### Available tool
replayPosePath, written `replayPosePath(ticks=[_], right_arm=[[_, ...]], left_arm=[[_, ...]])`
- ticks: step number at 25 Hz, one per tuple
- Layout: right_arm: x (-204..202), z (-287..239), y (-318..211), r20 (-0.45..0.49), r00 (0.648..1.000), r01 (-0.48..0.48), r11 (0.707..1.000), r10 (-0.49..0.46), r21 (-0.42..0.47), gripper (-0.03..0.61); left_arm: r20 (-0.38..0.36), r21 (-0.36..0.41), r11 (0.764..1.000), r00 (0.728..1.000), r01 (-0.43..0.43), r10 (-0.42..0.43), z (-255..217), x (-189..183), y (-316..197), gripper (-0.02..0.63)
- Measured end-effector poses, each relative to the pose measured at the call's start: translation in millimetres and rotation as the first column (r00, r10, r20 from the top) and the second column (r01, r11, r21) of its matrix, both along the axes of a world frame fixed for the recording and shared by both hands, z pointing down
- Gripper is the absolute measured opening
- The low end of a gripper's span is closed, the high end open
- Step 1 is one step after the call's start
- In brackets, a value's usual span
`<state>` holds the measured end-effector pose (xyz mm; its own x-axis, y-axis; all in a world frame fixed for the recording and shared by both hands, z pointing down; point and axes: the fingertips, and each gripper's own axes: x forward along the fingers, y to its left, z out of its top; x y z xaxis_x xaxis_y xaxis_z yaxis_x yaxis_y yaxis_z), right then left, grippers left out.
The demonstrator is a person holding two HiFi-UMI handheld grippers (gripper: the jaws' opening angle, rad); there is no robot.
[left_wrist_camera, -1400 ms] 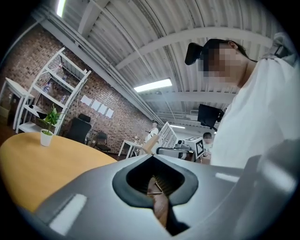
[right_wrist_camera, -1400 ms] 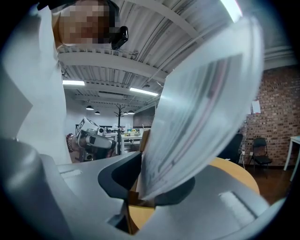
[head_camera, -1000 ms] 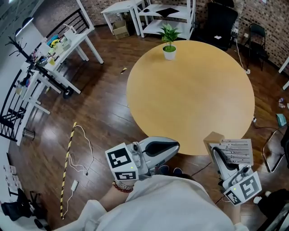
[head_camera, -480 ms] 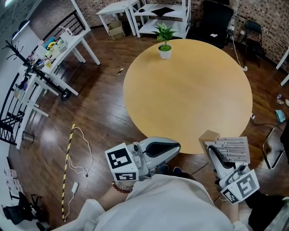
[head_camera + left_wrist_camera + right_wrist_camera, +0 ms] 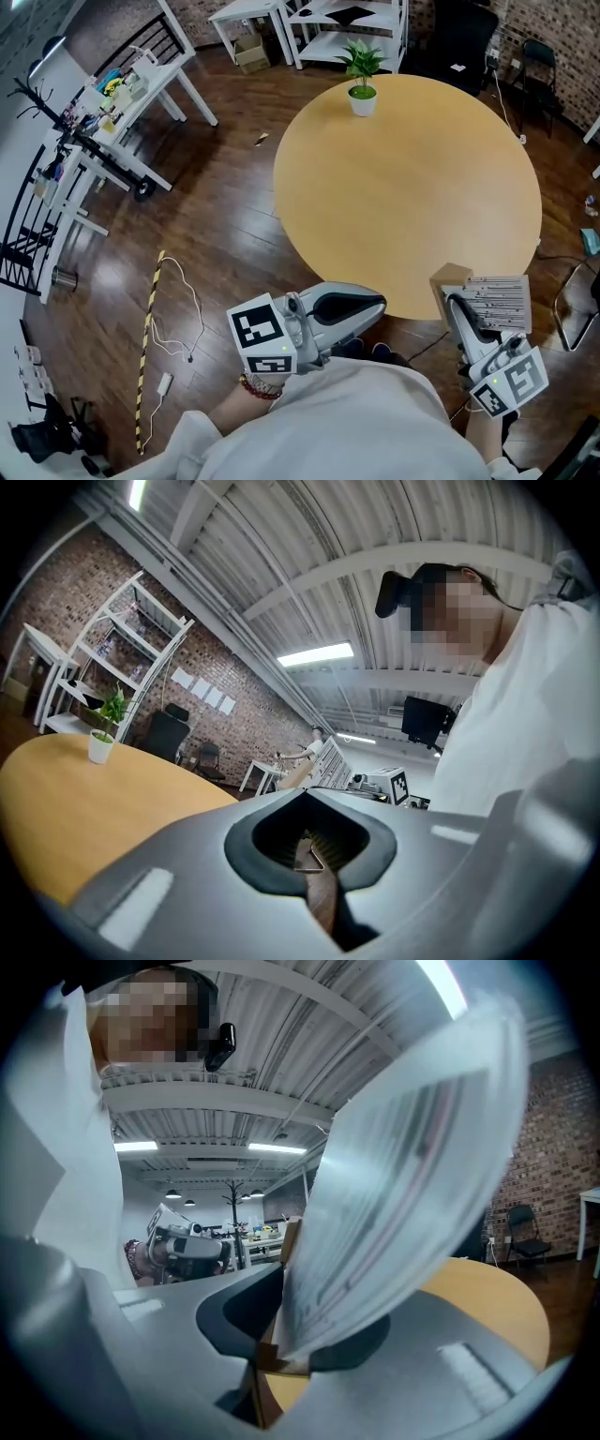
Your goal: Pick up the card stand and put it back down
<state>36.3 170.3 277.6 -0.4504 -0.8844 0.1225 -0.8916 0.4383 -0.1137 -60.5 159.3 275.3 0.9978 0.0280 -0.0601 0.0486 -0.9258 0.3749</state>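
The card stand [image 5: 495, 302] is a small wooden block [image 5: 450, 277] carrying a printed card. It is at the near right edge of the round wooden table [image 5: 403, 187]. My right gripper [image 5: 457, 305] is shut on it from the near side. In the right gripper view the card stand [image 5: 403, 1176] fills the frame, leaning right, with its wooden base pinched in the right gripper [image 5: 272, 1358]. Whether the base touches the table I cannot tell. My left gripper [image 5: 380, 307] hovers off the table's near edge, shut, with nothing held. The left gripper [image 5: 314, 855] points across the table.
A small potted plant [image 5: 362, 70] stands at the table's far edge. White tables and shelves [image 5: 309, 28] and dark chairs [image 5: 534, 66] line the back. A cluttered white rack [image 5: 103, 122] is at the left. A cable [image 5: 178, 309] and striped tape [image 5: 148, 347] lie on the floor.
The head view has shifted a little. My right gripper still holds the card stand at the table's near edge. The left gripper has kept its place.
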Motion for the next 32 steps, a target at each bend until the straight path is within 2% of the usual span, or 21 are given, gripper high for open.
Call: replayPosePath(ticks=[5, 9, 11, 14, 16, 20, 23, 26, 29, 32], right_arm=[[-17, 1, -30, -0.002, 1.0, -0.021, 1.0, 0.021, 0.003, 0.091], [-22, 16, -52, 0.041, 0.999, -0.029, 0.999, 0.03, -0.028, 0.091], [-13, 15, -66, 0.027, 0.999, -0.02, 0.999, 0.021, -0.04, 0.091], [22, 19, -107, -0.007, 1.0, -0.027, 0.998, 0.027, -0.052, 0.091], [45, 39, -137, -0.02, 0.999, -0.052, 0.993, 0.05, -0.105, 0.091], [71, 68, -205, 0.048, 0.996, -0.06, 0.983, 0.069, -0.175, 0.091], [95, 128, -271, 0.019, 0.997, -0.062, 0.967, 0.069, -0.249, 0.091], [113, 198, -331, -0.044, 0.998, -0.048, 0.944, 0.035, -0.325, 0.089], [125, 254, -378, -0.144, 0.989, -0.021, 0.931, -0.034, -0.365, 0.089], [120, 294, -410, -0.234, 0.966, 0.016, 0.932, -0.108, -0.363, 0.089]], left_arm=[[-0.015, -0.014, 1.0, 1.0, 0.007, -0.007, 5, -30, -28, -0.012], [-0.125, -0.086, 0.995, 0.992, -0.04, 0.029, 11, -35, -47, -0.015], [-0.16, -0.1, 0.993, 0.986, -0.057, 0.04, 6, -28, -52, -0.016], [-0.148, -0.101, 0.994, 0.989, -0.033, 0.017, 8, -7, -77, -0.017], [-0.125, -0.128, 0.992, 0.992, 0.0, -0.016, 17, 0, -97, -0.017], [-0.056, -0.158, 0.984, 0.994, 0.082, -0.092, 22, 1, -148, -0.017], [-0.045, -0.133, 0.977, 0.983, 0.168, -0.176, 21, 4, -195, -0.017], [-0.08, -0.105, 0.968, 0.968, 0.228, -0.237, 9, 18, -225, -0.017], [-0.102, -0.141, 0.965, 0.966, 0.221, -0.236, 7, 36, -237, -0.017], [-0.04, -0.153, 0.964, 0.973, 0.219, -0.228, 25, 35, -238, -0.017]])
